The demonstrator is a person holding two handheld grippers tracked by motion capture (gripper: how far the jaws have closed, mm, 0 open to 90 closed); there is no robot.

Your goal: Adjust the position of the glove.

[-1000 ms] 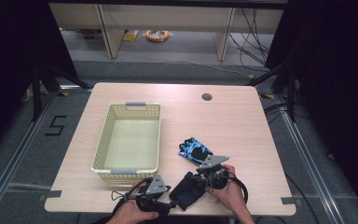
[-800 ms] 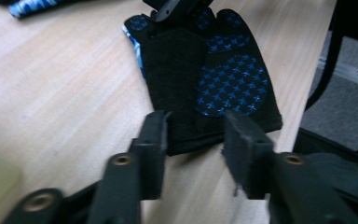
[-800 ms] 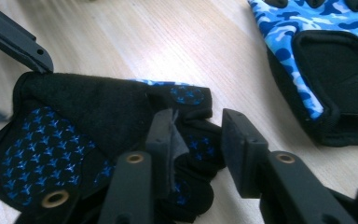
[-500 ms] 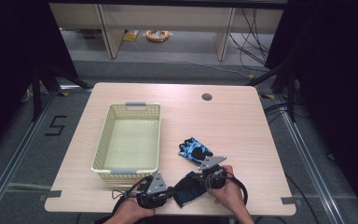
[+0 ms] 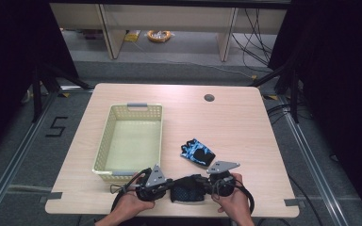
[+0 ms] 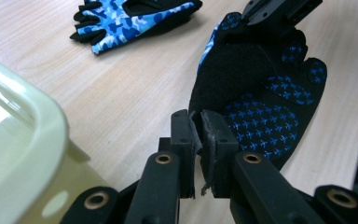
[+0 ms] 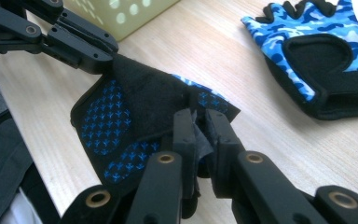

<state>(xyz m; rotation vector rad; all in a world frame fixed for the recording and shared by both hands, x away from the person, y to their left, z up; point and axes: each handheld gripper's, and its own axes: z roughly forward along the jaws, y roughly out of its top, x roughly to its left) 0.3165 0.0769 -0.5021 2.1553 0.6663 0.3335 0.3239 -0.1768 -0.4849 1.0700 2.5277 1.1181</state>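
Black fabric with a blue printed grip pattern makes up the fingerless glove (image 5: 187,189) stretched between the two grippers at the near edge of the wooden table (image 5: 245,122). It lies palm-side up, just in front of the person, to the right of the basket's near corner. The left gripper (image 6: 200,154) has just been closing and is now clamped on one hem of this glove, a thin fold of cloth pinched between its pads. The right gripper (image 7: 200,140) has likewise just closed and now grips the opposite edge, the fabric crumpled between its jaws.

By its look the glove is light, soft and limp: it will sag and fold wherever it is not held, so a two-point hold at opposite edges suits it. The dotted palm probably gives some friction, while the thin hems could slip out of a shallow pinch; a deeper bite on the cuff or the padded palm edge would be safer. Nothing about it seems fragile.

Counted: two gloves, this one and a blue camouflage glove (image 5: 197,151) lying free on the table a little farther off; one pale yellow plastic basket (image 5: 104,141), with nothing in it; two grippers.
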